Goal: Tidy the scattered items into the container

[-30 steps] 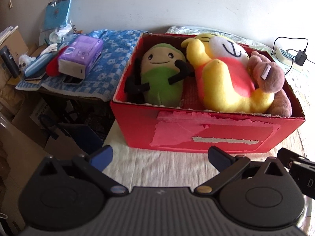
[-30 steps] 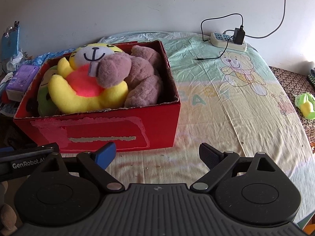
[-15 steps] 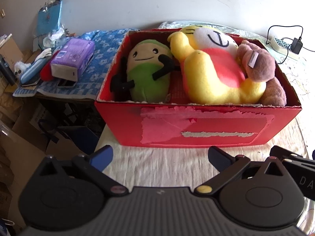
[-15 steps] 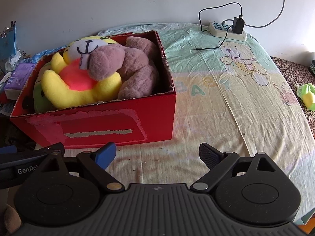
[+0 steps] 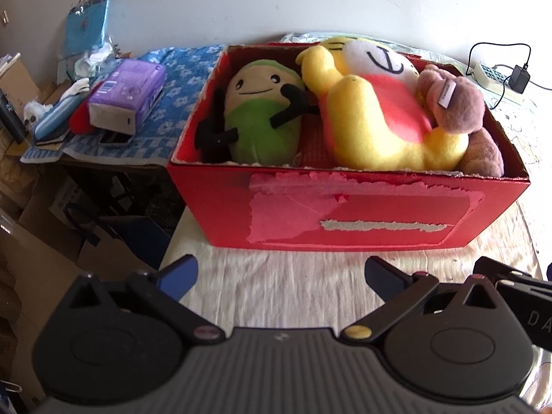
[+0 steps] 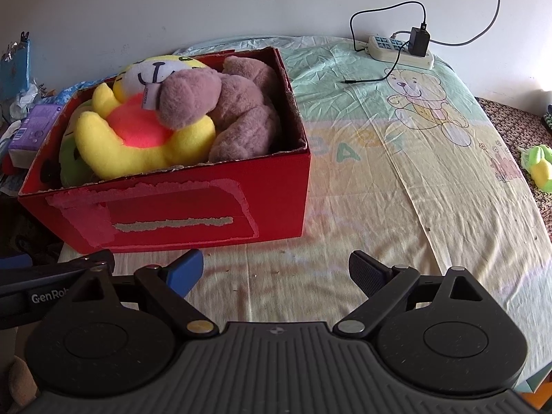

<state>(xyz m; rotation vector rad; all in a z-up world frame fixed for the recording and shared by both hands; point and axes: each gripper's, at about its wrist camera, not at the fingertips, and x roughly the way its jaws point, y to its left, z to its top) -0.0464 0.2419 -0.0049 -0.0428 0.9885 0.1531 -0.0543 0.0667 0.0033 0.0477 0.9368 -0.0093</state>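
Red cardboard box (image 5: 345, 207) sits at the left edge of the bed, on the cartoon-bear sheet (image 6: 396, 158). Inside it: green plush (image 5: 257, 120) at the left end, yellow plush (image 5: 376, 127) in the middle, brown plush (image 6: 238, 110) against the right wall, partly over the yellow one. Left gripper (image 5: 281, 276) released, nothing between its fingers, low before the box front. Right gripper (image 6: 276, 272) likewise spread and empty. Small green-yellow toy (image 6: 538, 165) lies near the bed's right edge. Power strip (image 6: 400, 51) at the far edge.

Red box (image 6: 193, 203) crammed w/ plush toys (image 6: 145, 131); sheet (image 6: 396, 179) rt side clear.
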